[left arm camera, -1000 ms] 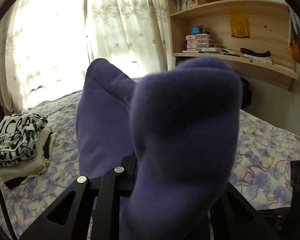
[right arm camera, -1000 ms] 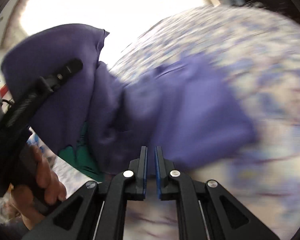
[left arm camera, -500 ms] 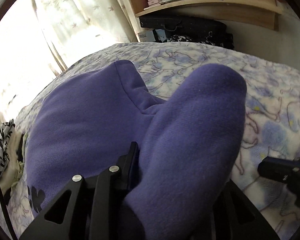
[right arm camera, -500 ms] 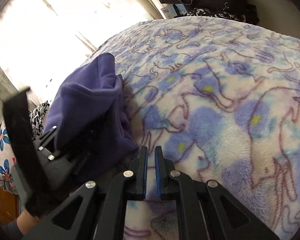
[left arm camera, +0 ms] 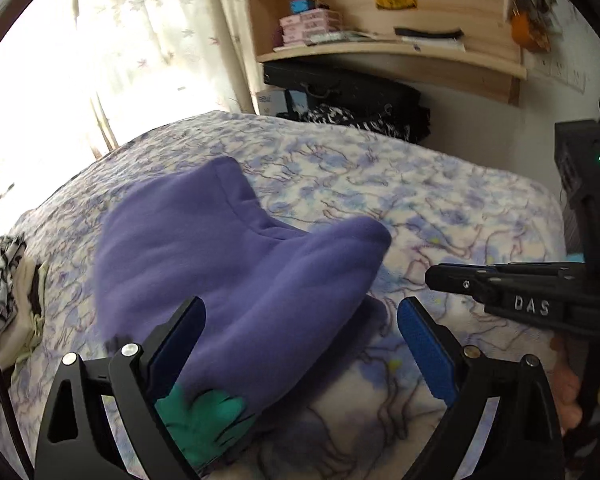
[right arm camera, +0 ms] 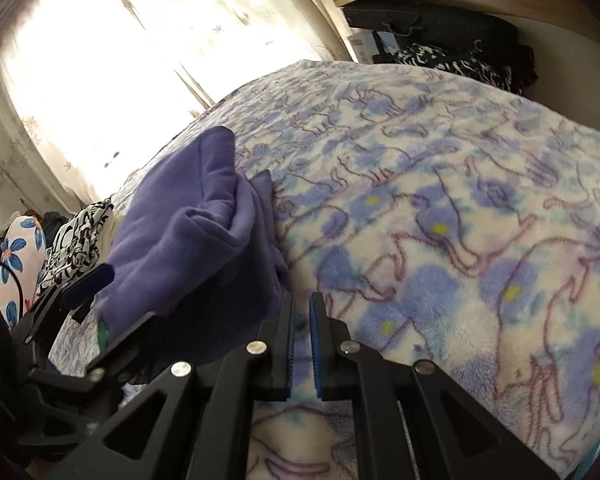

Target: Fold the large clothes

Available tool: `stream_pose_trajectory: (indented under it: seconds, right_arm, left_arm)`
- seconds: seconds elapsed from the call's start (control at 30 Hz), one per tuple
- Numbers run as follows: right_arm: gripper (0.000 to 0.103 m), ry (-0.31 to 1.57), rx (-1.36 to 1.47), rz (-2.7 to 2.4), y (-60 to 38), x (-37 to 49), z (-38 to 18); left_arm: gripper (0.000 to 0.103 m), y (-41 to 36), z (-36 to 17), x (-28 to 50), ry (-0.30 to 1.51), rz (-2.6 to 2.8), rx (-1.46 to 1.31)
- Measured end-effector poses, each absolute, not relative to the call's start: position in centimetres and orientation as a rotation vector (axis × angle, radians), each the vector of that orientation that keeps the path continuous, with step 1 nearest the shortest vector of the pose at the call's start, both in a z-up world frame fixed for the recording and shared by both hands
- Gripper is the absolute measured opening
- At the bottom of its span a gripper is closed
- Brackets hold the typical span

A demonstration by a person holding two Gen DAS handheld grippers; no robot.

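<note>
A folded purple sweatshirt (left arm camera: pixel 236 280) with a green print (left arm camera: pixel 198 424) lies on the patterned fleece bed cover (left arm camera: pixel 440 216). My left gripper (left arm camera: pixel 300 344) is open, its jaws wide apart on either side of the garment's near edge, with a fold lying between them. My right gripper (right arm camera: pixel 301 344) is shut and empty, low over the bed cover (right arm camera: pixel 460 220) just right of the purple sweatshirt (right arm camera: pixel 196 236). The left gripper (right arm camera: pixel 100 308) shows at the left of the right wrist view; the right gripper (left arm camera: pixel 476 280) shows at the right of the left wrist view.
A stack of folded clothes (left arm camera: pixel 4 296) with a black-and-white top sits at the bed's left edge, also in the right wrist view (right arm camera: pixel 76 240). Curtained window (left arm camera: pixel 80 80) behind. Wooden shelves (left arm camera: pixel 380 40) and dark bags (left arm camera: pixel 352 96) stand beyond the bed's far side.
My left gripper lowered the purple sweatshirt onto the bed and opened, letting go of it. My right gripper stayed shut and now sits beside the garment.
</note>
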State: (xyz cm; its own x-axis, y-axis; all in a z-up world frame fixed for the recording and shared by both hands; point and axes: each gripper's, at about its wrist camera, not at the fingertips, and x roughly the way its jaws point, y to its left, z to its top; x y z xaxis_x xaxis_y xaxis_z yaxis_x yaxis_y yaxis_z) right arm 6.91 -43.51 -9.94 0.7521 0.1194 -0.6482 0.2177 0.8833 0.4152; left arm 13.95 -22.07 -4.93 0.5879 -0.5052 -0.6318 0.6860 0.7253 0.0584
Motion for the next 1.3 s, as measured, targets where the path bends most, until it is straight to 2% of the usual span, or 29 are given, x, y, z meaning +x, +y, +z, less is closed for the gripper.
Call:
stream_pose_trajectory:
  seconds: [0.03,0.07,0.1,0.13,0.17,0.2,0.3,0.43,0.47,0.5,0.57,0.6,0.67,0.8,0.93,1.03,1.23,1.3]
  right_arm:
    - [0.007,0.721,0.488,-0.039,-43.5,7.1,-9.2]
    - [0.012,0.712,0.479,-0.018,-43.4,7.4,-8.2]
    - [0.026,0.699,0.476,-0.001,-43.4,7.7,-7.4]
    - [0.035,0.686,0.475,0.012,-43.3,7.9,-6.8]
    - [0.052,0.662,0.474,0.032,-43.3,8.3,-5.8]
    - [0.058,0.653,0.473,0.04,-43.2,8.5,-5.2]
    - [0.059,0.662,0.456,0.1,-42.9,10.8,-4.1]
    - [0.057,0.786,0.421,0.145,-42.2,14.8,-5.5]
    - [0.051,0.842,0.407,0.149,-41.9,15.9,-6.3]
    - [0.039,0.878,0.398,0.154,-41.5,16.4,-7.1]
    - [0.026,0.959,0.368,0.168,-40.6,17.5,-8.9]
    - [0.02,0.966,0.363,0.173,-40.2,17.6,-9.3]
    - [0.018,0.929,0.38,0.21,-39.9,17.2,-9.1]
    - [0.017,0.819,0.366,0.256,-39.5,15.0,-7.8]
    - [0.016,0.955,0.325,0.148,-39.4,15.6,-13.5]
    - [0.016,0.931,0.268,0.12,-38.5,14.9,-15.7]
    - [0.02,0.913,0.282,0.12,-38.6,15.2,-12.8]
    - [0.025,0.873,0.28,0.137,-38.9,15.6,-10.8]
  left_arm:
    - [0.096,-20.9,-4.3,14.1,0.63,-0.687,0.282]
    - [0.096,-20.1,-3.7,14.4,0.631,-0.67,0.263]
    - [0.096,-18.9,-3.2,15.0,0.64,-0.643,0.234]
    - [0.096,-17.8,-2.9,15.8,0.659,-0.618,0.2]
    - [0.096,-17.1,-2.8,16.4,0.672,-0.603,0.178]
    - [0.096,-16.1,-2.8,17.4,0.693,-0.573,0.148]
    - [0.096,-14.1,-3.6,20.3,0.778,-0.479,0.094]
    - [0.096,-12.6,-5.8,23.4,0.902,-0.379,0.05]
    - [0.096,-12.5,-6.3,23.7,0.919,-0.376,0.037]
    - [0.096,-12.3,-6.6,23.9,0.928,-0.383,0.02]
    - [0.096,-11.9,-6.9,24.1,0.935,-0.394,-0.006]
    - [0.096,-11.8,-7.0,24.1,0.936,-0.394,-0.012]
    - [0.096,-11.7,-6.9,24.1,0.929,-0.391,-0.013]
    - [0.096,-11.0,-7.0,23.8,0.887,-0.369,-0.009]
    - [0.096,-10.6,-9.2,24.0,0.952,-0.442,-0.103]
    - [0.097,-10.7,-10.7,23.9,0.971,-0.474,-0.173]
    - [0.097,-10.0,-9.7,24.3,0.958,-0.459,-0.205]
    - [0.097,-10.0,-8.2,24.7,0.929,-0.466,-0.155]
